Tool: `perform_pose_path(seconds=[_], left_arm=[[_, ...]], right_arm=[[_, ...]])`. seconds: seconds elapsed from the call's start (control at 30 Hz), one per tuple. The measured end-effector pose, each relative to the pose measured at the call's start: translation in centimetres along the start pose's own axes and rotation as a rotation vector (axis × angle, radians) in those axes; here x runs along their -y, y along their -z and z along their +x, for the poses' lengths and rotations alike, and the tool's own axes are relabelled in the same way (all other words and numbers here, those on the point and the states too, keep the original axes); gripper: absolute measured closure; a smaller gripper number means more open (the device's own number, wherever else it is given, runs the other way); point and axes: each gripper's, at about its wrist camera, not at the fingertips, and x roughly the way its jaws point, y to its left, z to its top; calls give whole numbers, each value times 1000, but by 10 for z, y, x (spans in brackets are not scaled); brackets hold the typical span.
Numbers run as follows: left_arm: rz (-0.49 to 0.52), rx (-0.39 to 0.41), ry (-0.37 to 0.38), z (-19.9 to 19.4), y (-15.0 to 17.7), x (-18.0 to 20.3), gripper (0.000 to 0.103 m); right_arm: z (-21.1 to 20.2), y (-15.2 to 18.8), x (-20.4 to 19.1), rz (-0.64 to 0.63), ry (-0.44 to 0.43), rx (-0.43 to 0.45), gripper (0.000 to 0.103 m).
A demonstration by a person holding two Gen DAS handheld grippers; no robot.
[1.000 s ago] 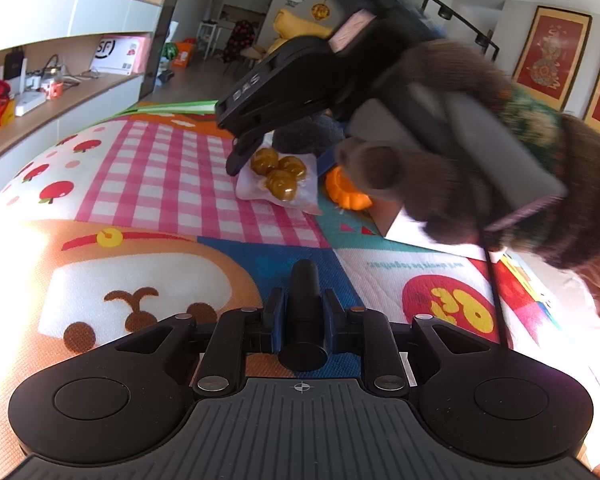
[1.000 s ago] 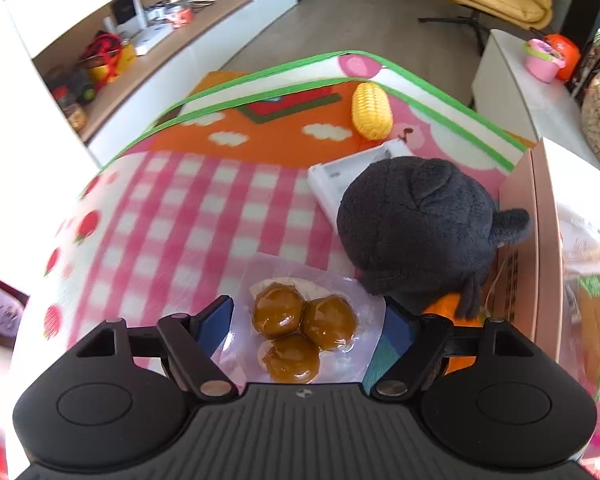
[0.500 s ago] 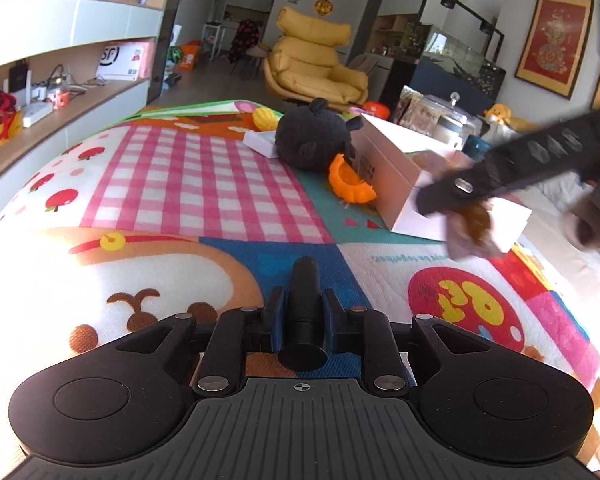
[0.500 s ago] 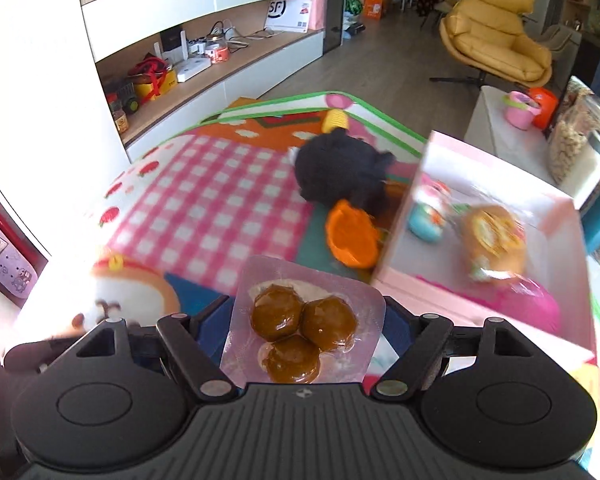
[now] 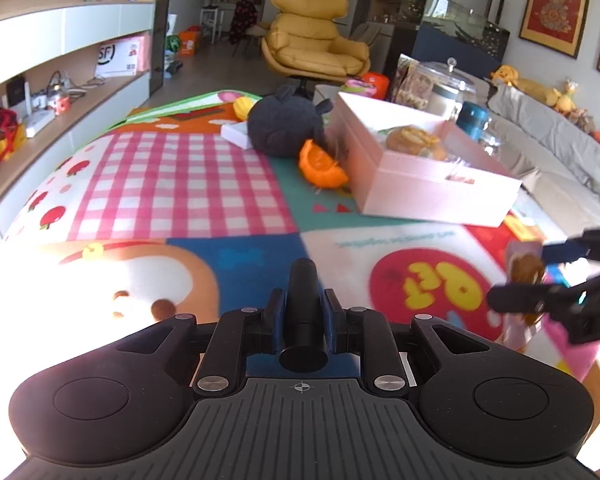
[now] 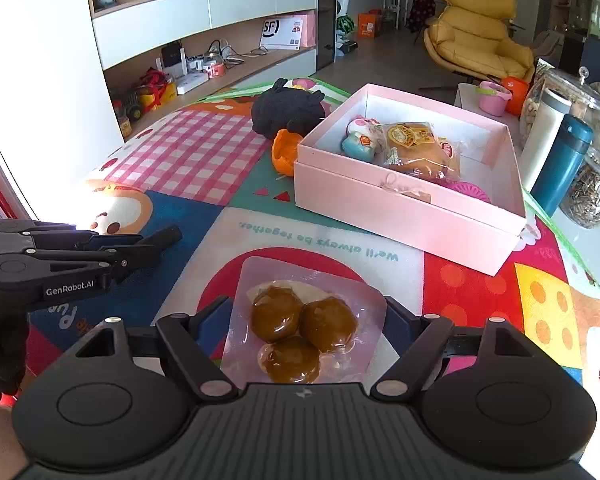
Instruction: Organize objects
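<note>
My right gripper (image 6: 306,312) is shut on a clear packet of three brown glazed balls (image 6: 300,332) and holds it above the play mat, short of the pink box (image 6: 404,208). The box holds a wrapped bun (image 6: 412,140), a small pastel toy (image 6: 360,144) and a pink item. My left gripper (image 5: 305,280) is shut and empty, low over the mat; it also shows in the right wrist view (image 6: 156,244). The right gripper with the packet (image 5: 524,276) shows at the right edge of the left wrist view.
A black plush (image 5: 284,126), an orange pumpkin toy (image 5: 320,164), a white flat box (image 5: 236,134) and a yellow corn toy (image 5: 242,106) lie on the mat beside the pink box (image 5: 432,192). A teal bottle (image 6: 564,160) and glass jars (image 6: 592,192) stand right of the box.
My right gripper lifted the packet from beside the black plush and carried it back and right, to in front of the pink box. The left gripper stayed in place.
</note>
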Motion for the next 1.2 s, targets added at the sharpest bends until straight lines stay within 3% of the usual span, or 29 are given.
perform_pose_path(seconds=[0.17,0.37,0.4,0.5,0.6,0.73,0.97,1.2], left_arm=[[34,39,32,1,-48,33,81],[33,170,148,22,-125,84,80],[16,182,153,35,-135,89,80],[0,185,78,73,-148,96,80],[-39,212,71,81,-145,87,80],[-76,220,97,58,-127,59,80],[27,158,99,21,-60,31,80],[-9,128,99,17,-34,1,80]], right_arm=[[-2,9,12,6,-14,43,23],[-3,10,19,10,-23,80,23],[-3,10,19,13,-19,86,23],[-6,9,22,21,-10,103,23],[-12,6,28,29,-1,127,23],[-18,-11,39,39,7,148,23],[-13,-78,50,41,82,213,23],[25,-136,54,28,199,182,23]])
